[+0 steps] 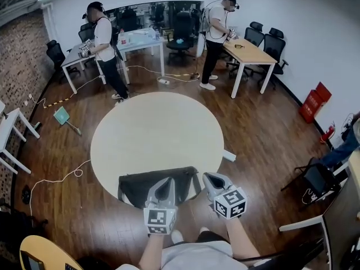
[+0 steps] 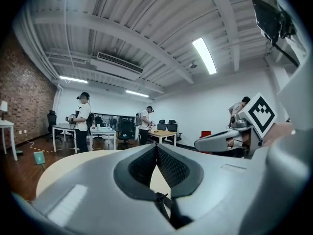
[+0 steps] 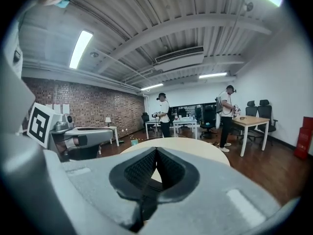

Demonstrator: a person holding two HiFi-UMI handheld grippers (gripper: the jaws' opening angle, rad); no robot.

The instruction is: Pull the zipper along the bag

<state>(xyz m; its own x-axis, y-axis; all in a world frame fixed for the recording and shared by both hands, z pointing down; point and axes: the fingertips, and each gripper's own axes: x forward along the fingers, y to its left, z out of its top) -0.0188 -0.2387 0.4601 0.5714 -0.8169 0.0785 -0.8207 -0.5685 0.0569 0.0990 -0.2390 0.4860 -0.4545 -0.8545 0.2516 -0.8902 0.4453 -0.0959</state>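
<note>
Both tongs are pressed together with nothing pinched. My left tongs meet at their tips on empty air, and my right tongs do the same, with the round desk beyond them. From the head view, the dark bag lies flat at the near edge of that desk. My left tongs hang over its right half, and my right tongs sit just beside its right end. I cannot tell whether either one touches the fabric. I cannot make out the zipper or its pull from here, so I cannot say how far it is drawn. My judgement is that the pull is not yet started. What is left is finding the slider, bracing the bag, gripping the slider and running it along.
</note>
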